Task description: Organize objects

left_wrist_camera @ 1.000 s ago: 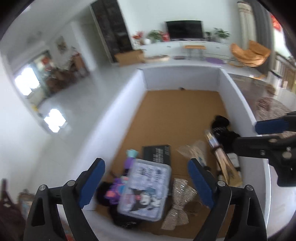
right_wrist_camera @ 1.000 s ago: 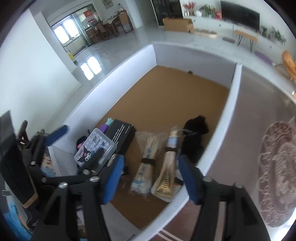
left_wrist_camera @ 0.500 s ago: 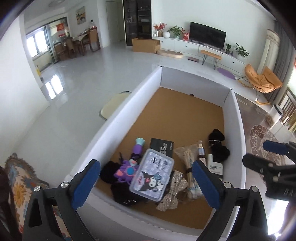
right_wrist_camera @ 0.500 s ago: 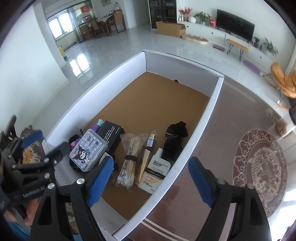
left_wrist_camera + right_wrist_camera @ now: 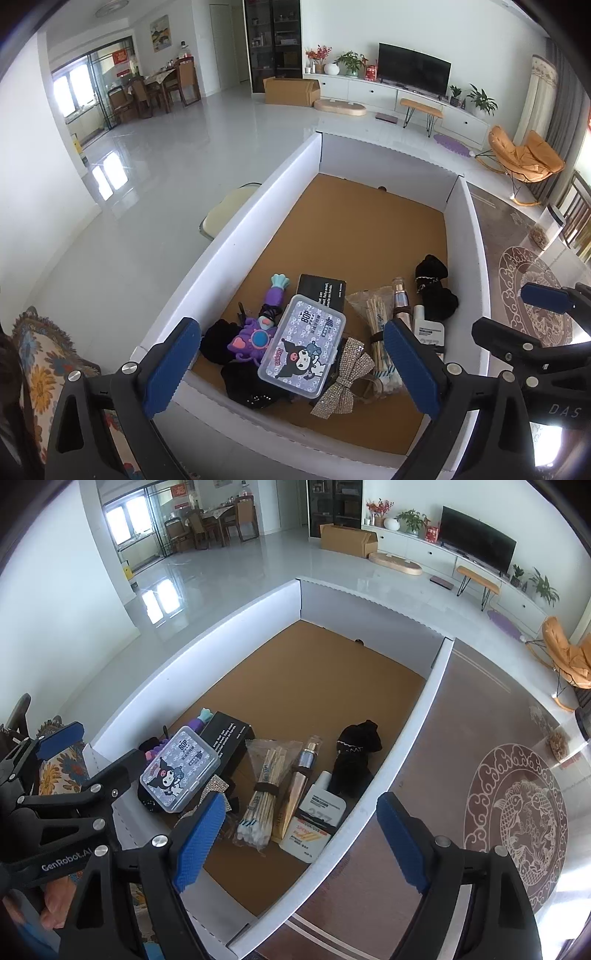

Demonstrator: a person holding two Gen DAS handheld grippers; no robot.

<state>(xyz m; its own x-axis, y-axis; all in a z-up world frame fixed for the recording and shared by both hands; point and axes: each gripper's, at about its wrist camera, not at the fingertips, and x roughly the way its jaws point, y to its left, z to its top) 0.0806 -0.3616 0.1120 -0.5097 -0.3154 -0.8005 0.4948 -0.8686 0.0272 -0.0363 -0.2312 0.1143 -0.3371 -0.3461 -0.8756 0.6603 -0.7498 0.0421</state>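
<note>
A clear plastic case (image 5: 302, 356) with a cartoon lid lies tilted on a pile at the near end of a white-walled box (image 5: 236, 236) with a brown cardboard floor. Under and beside it are a purple toy (image 5: 258, 325), a black carton (image 5: 322, 291), black cloth and a glittery bow (image 5: 343, 380). To the right lie a bag of cotton swabs (image 5: 262, 794), a slim bottle (image 5: 304, 760), a white tube (image 5: 322, 805) and a black pouch (image 5: 356, 753). The far half of the floor is bare.

The left gripper (image 5: 291, 363) hangs above the pile, jaws spread wide, grasping nothing. The right gripper (image 5: 301, 840) hovers over the box's right wall, jaws apart and empty.

Around the box: glossy white floor tiles, a patterned rug (image 5: 517, 819), a TV (image 5: 413, 68), an orange chair (image 5: 524, 158).
</note>
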